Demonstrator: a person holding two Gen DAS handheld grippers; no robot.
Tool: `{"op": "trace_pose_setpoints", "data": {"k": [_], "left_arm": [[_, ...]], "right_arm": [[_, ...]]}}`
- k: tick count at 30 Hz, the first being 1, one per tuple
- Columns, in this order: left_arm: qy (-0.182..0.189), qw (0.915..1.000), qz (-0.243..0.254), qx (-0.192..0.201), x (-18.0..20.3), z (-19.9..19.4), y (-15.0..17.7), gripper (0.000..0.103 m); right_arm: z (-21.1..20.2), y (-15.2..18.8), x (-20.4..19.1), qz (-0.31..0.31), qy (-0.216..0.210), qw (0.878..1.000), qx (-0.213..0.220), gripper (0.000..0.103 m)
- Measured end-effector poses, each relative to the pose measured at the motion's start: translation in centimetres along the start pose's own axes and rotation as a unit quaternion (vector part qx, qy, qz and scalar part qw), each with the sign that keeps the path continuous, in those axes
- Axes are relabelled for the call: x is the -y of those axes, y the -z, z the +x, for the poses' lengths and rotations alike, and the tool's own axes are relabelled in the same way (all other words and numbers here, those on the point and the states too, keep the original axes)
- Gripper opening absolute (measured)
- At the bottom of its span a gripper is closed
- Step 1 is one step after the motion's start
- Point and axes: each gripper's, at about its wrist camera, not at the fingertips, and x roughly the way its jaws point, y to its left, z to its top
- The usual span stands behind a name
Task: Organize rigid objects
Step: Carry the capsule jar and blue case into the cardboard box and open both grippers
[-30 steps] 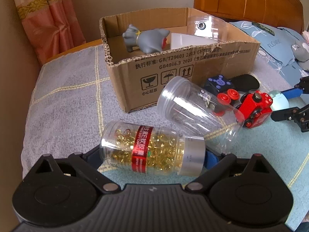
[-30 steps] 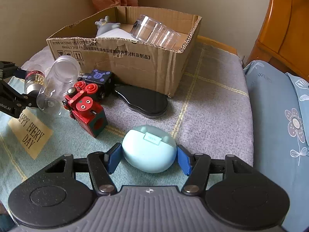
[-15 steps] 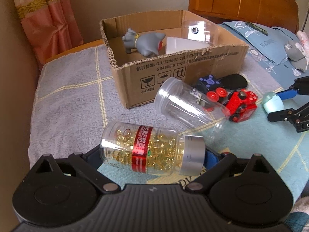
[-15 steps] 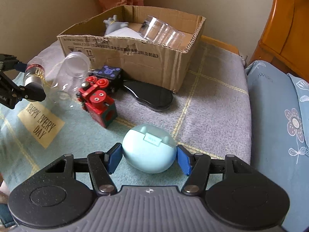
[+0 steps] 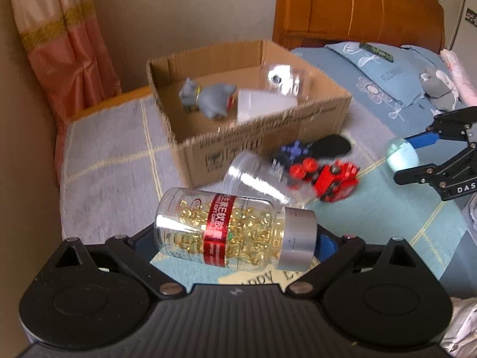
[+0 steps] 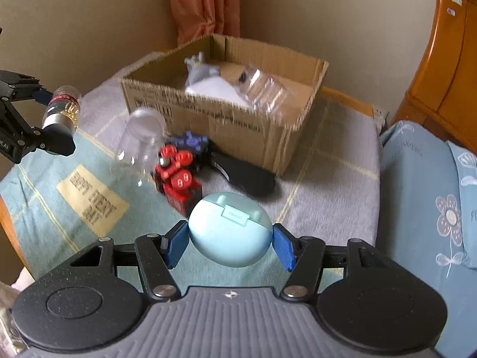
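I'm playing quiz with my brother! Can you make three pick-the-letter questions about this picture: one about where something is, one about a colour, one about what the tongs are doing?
1. Where is the grey toy animal?
A. In the cardboard box
B. On the pillow
C. In the tongs

2. What colour is the band on the capsule bottle?
A. Green
B. Red
C. Blue

3. What are the right tongs doing?
A. Hanging open
B. Squeezing the red toy
C. Gripping the pale blue case

Answers: 1 A, it lies inside the box walls. 2 B, the band is shiny red. 3 C, both blue pads press the case's sides.
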Motion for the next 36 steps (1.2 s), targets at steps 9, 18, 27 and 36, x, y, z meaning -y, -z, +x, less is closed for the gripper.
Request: {"op": "trace_pose_setpoints", "data": {"k": [9, 18, 27, 36], "left_arm": [[0.005, 0.999, 0.028, 0.036, 0.4, -1.5, -5.2, 0.097], [-0.011, 0.9986, 0.027, 0.045, -0.4, 1.3, -10.0, 0.097], [-0.033, 0.9977, 0.013, 0.058, -1.4, 3.3, -10.0, 0.1], [-0.082, 0.9929, 0.014, 0.085, -0.9, 1.8, -6.8, 0.101]], "right_arm": [[-1.7, -4.2, 0.2, -0.014, -0.004, 0.999, 0.042, 0.066], [-1.3, -9.3, 1.3, -0.023, 0.004, 0.998, 0.063, 0.066], [-0.4, -12.8, 2.0, -0.02, 0.006, 0.997, 0.072, 0.066], [2.4, -17.4, 2.1, -0.02, 0.009, 0.997, 0.069, 0.066]]}}
